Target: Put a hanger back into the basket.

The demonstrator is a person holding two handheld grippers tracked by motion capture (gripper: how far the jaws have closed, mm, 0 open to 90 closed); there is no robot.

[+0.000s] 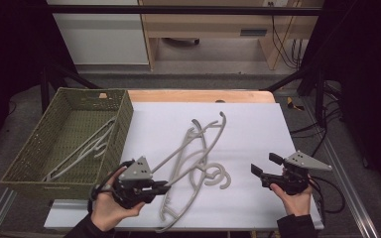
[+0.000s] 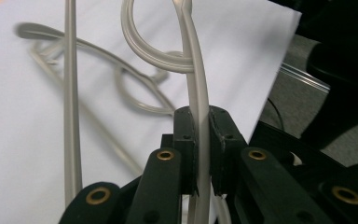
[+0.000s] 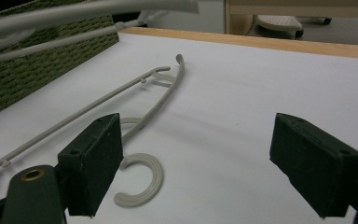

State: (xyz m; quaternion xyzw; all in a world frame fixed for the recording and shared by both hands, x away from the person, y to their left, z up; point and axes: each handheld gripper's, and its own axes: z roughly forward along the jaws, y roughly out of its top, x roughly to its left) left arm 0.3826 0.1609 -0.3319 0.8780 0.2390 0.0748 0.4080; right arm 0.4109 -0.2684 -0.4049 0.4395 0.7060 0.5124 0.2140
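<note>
the left gripper (image 1: 161, 189) has its jaws clamped tight on a grey hanger (image 2: 198, 98), whose bar runs straight up between them. the right gripper (image 1: 264, 165) stands with jaws wide apart and empty, another hanger (image 3: 142, 105) lying on the white counter (image 1: 248, 134) just ahead of its left jaw.

The left gripper (image 1: 164, 187) sits at the near left of the sheet (image 1: 258, 134) with a hanger (image 1: 178, 154) between its pads, that hanger running from it away toward the far side. A second hanger (image 1: 206, 168) lies on the sheet between the two grippers, its hook (image 3: 142, 184) just before the right gripper (image 1: 263, 165), which is well apart to the right. Left of the left gripper, just beside it, stands the basket (image 1: 30, 148), with another hanger (image 1: 87, 146) inside.
</note>
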